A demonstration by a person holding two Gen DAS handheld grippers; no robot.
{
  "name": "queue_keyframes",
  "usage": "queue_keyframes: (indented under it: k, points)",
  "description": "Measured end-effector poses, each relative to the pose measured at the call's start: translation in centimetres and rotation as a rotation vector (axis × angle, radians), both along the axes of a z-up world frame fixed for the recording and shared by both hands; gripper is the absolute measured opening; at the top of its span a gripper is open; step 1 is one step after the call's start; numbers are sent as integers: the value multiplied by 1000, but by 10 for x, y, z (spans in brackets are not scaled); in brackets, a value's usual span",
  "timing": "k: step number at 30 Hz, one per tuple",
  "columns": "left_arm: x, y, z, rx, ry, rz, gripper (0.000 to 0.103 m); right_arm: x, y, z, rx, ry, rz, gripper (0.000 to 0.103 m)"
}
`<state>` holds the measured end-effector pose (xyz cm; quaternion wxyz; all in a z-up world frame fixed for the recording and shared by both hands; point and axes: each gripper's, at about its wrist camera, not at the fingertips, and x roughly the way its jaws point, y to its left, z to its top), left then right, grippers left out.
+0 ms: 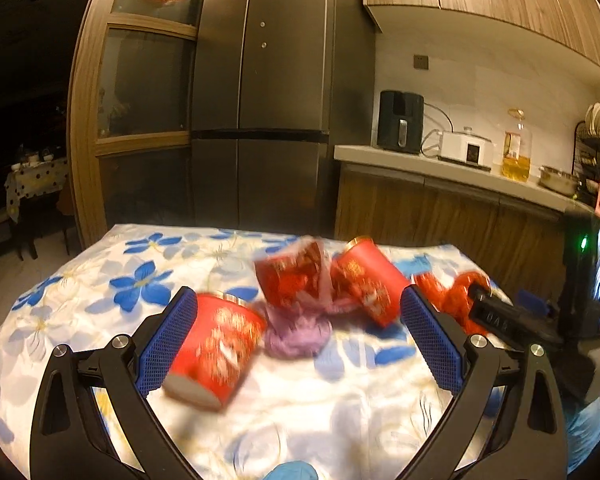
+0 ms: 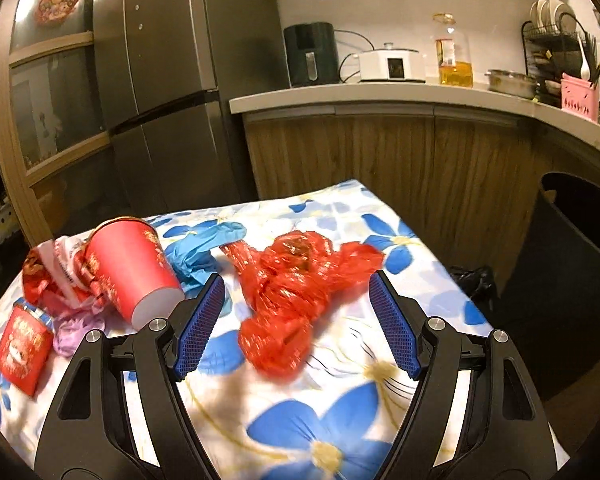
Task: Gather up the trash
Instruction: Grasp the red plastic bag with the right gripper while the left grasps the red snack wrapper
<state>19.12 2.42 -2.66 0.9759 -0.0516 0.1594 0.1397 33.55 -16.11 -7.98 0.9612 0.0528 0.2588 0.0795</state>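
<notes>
The right tool (image 2: 296,322) stands spread and empty, and the crumpled red plastic bag (image 2: 296,292) lies on the flowered tabletop (image 2: 380,380) straight ahead at twelve o'clock, partly between its pads, its long axis running from seven toward one. That makes the right hand the nearer one for the bag. The left tool (image 1: 298,338) is spread too, a tipped red paper cup (image 1: 216,350) lying against its left pad at ten o'clock, not pinched.
</notes>
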Motion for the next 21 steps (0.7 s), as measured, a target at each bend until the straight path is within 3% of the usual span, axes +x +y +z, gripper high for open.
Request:
queue_keyframes:
  k: [2,8,16,21]
  points:
    - [10,5,4,-9,-7,5,97,9,2,-4,-1,21,-8,71]
    - [42,15,10,-13,-3,-7,97,25,3,-18,5,98,-8,49]
    - [72,25,3,-45,69,-25,97,17,3,-18,12,74,16,30]
    - [85,27,-9,-55,137,-42,87,6,-1,-13,23,46,24,29]
